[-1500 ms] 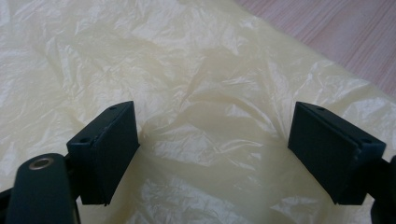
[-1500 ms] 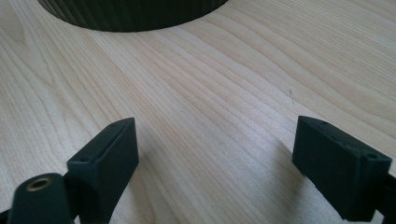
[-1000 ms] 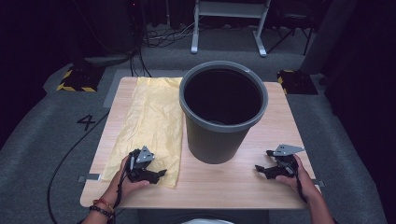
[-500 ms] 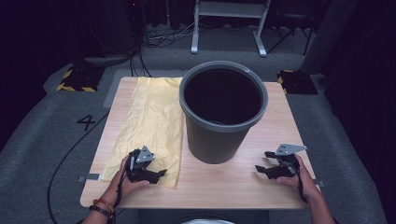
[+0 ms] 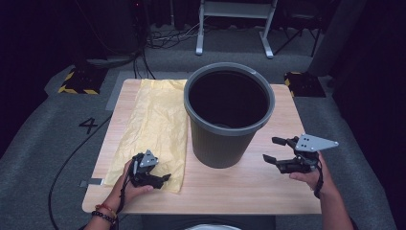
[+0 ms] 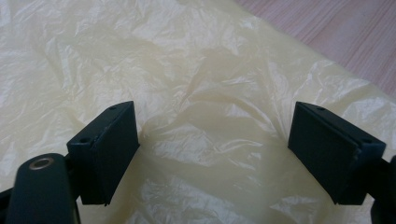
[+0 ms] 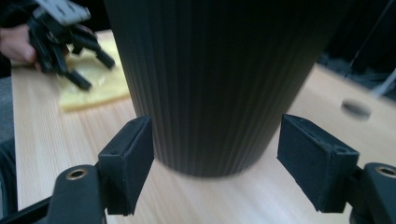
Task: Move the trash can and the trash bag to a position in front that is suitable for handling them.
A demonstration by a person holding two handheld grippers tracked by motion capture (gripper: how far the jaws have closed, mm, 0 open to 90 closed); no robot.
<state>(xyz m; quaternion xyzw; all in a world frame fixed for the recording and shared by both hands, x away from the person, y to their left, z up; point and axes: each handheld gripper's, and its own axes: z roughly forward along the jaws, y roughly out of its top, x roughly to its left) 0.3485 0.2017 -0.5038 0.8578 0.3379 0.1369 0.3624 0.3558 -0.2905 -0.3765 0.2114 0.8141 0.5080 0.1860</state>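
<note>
L claw [image 5: 160,178] open over yellow bag [image 5: 153,122]; R claw [image 5: 275,149] open, closing slightly, nr bin [image 5: 225,139].

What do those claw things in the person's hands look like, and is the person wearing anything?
Both tongs are black, each with two flat, blocky pads. The right tongs carry a grey three-cornered plate with small holes; the left tongs have a smaller one. A dark cable trails from each. The left wrist wears a beaded bracelet.

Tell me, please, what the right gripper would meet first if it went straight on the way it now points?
Most likely the ribbed wall of the dark bin, which stands dead ahead of the open right gripper; nothing lies between them, though the gap is hard to judge.
</note>
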